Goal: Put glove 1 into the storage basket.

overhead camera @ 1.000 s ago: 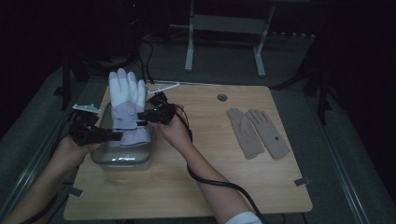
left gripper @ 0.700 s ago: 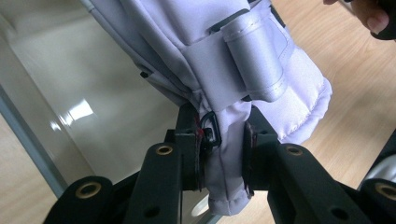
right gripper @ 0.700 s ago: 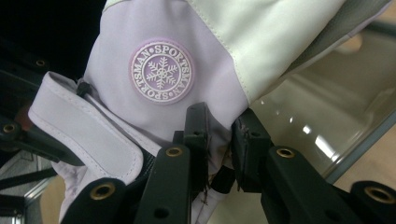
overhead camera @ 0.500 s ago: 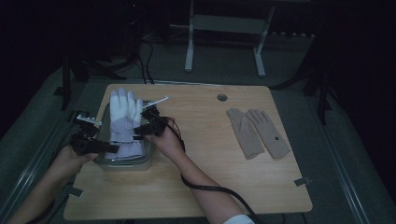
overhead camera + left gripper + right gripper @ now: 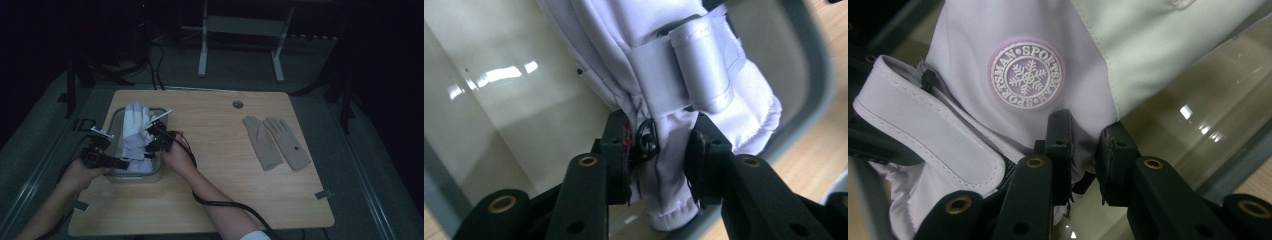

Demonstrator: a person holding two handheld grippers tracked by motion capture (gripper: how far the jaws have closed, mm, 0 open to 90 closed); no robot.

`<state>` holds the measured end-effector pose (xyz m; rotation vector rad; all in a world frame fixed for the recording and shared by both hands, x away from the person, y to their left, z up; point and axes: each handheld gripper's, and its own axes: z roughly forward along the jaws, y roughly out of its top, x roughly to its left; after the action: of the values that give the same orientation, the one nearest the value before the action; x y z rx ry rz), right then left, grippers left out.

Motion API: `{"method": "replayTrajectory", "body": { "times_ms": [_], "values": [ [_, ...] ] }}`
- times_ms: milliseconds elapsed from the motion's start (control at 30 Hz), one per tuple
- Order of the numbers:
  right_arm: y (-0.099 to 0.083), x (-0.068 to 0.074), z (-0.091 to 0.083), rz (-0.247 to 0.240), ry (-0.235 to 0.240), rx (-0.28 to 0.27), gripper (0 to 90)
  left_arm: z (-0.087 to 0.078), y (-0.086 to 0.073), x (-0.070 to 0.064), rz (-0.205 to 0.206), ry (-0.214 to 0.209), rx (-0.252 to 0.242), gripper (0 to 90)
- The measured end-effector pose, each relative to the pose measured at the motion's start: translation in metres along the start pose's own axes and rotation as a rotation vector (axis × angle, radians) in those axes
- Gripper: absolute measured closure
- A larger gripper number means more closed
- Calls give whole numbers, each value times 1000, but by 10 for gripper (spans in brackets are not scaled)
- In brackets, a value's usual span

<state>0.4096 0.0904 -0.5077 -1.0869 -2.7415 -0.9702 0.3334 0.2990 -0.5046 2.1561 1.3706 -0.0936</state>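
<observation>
Wooden table (image 5: 225, 165) in dark room bears clear bin (image 5: 116, 116) and tan gloves (image 5: 276, 141).

high view: dim, dark bg | gripper views: brighter, glare on bin wall (image 5: 499, 75) | near tongs soft-focus

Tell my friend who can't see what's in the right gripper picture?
Two black jaws of the right gripper pinch the cuff of a pale lilac ski glove bearing a round snowflake badge, over a clear bin.
</observation>
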Motion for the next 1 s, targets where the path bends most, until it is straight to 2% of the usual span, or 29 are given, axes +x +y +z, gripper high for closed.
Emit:
{"method": "replayTrajectory", "body": {
  "times_ms": [100, 200, 267, 333, 400, 500, 567, 667, 700, 767, 833, 867, 1000],
  "values": [
    [0, -1, 3, 9, 3, 12, 774, 1, 2, 0, -7, 12, 13, 638],
    [2, 0, 4, 4, -12, 27, 773, 4, 5, -5, 19, 85, 31, 571],
    [3, 2, 6, -3, -21, 35, 762, 7, 7, -6, 16, 101, 20, 559],
    [3, 3, 6, -13, -36, 30, 719, 11, 9, -6, 23, 126, 33, 568],
    [4, 2, 5, -12, -20, 21, 650, 14, 10, -9, 41, 157, 51, 568],
    [6, 2, 0, -28, -13, 15, 587, 14, 10, -8, 40, 147, 43, 567],
    [7, 3, -5, -45, -26, -2, 481, 12, 8, -7, 27, 131, 21, 566],
    [8, 0, -15, -45, -12, -48, 354, 9, 7, -8, 22, 141, -18, 553],
    [9, -1, -19, -58, -14, -63, 331, 7, 7, -10, 24, 149, -32, 552],
    [9, -4, -29, -44, 9, -90, 299, 4, 7, -15, 35, 170, -62, 530],
    [9, -6, -37, -72, 27, -105, 242, -2, 7, -19, 51, 171, -95, 499],
    [8, -7, -41, -86, 28, -116, 207, -4, 8, -21, 52, 181, -111, 499],
    [5, -11, -53, -117, 21, -122, 179, -15, 10, -27, 52, 193, -174, 501]
  ]
}}
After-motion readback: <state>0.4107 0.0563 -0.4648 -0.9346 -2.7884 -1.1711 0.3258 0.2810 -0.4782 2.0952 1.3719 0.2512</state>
